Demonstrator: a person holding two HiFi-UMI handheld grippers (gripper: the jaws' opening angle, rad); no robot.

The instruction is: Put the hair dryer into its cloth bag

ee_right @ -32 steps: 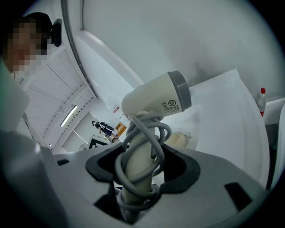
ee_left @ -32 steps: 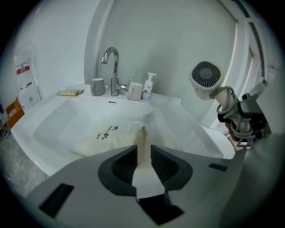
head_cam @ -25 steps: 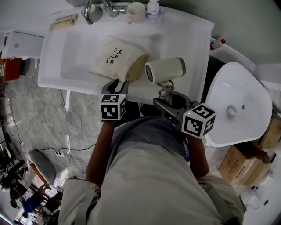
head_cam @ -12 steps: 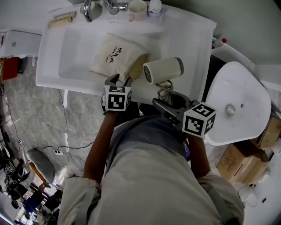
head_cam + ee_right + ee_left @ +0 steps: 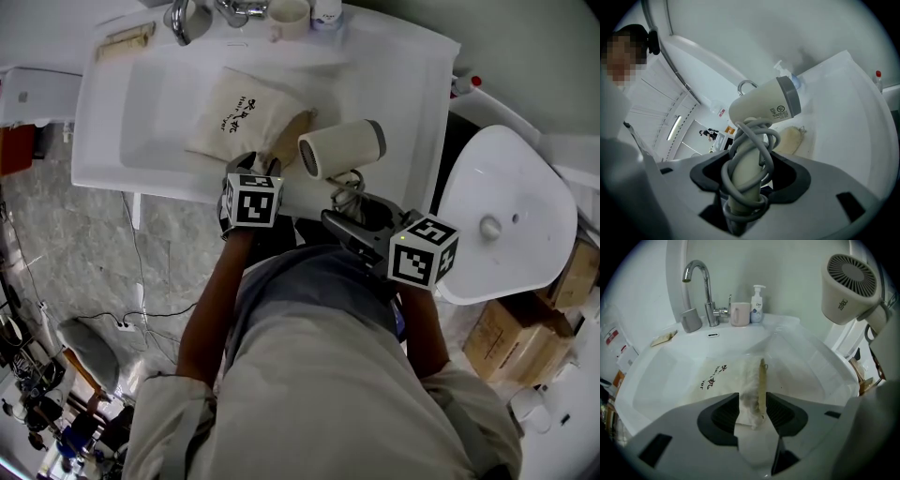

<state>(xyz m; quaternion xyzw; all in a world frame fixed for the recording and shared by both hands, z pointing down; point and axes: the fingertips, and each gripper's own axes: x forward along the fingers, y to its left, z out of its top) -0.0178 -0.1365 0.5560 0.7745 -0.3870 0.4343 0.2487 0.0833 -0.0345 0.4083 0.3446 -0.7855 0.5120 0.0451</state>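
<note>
**A:** Which containers do you see, and what is in them?

**B:** The biggest one is the white sink (image 5: 403, 66). In its basin lies the cloth bag (image 5: 234, 108), flat, with the black print on top. Its mouth is turned toward me and to the right, and the tan inside shows there. The hair dryer (image 5: 339, 148) is outside the bag, in the air over the near right edge of the sink, just beside the bag's mouth. On the back rim, near the tap (image 5: 708, 296), stand a steel cup (image 5: 691, 319), a pink cup (image 5: 739, 314) and a soap bottle (image 5: 756, 305). I cannot tell what is in the cups.

**A:** And your fingers?

**B:** My right gripper (image 5: 749, 180) is clamped on the dryer's handle, which has the grey cord wound around it. My left gripper (image 5: 752, 413) has just been opening. Its jaws stand wide, and the edge of the bag's mouth is between them with a gap on each side.

**A:** What has changed since a second ago?

**B:** My left gripper was then behind the front rim. Now it has come forward and down onto the bag's mouth. The bag, the dryer and my right gripper are almost where they were.
</note>
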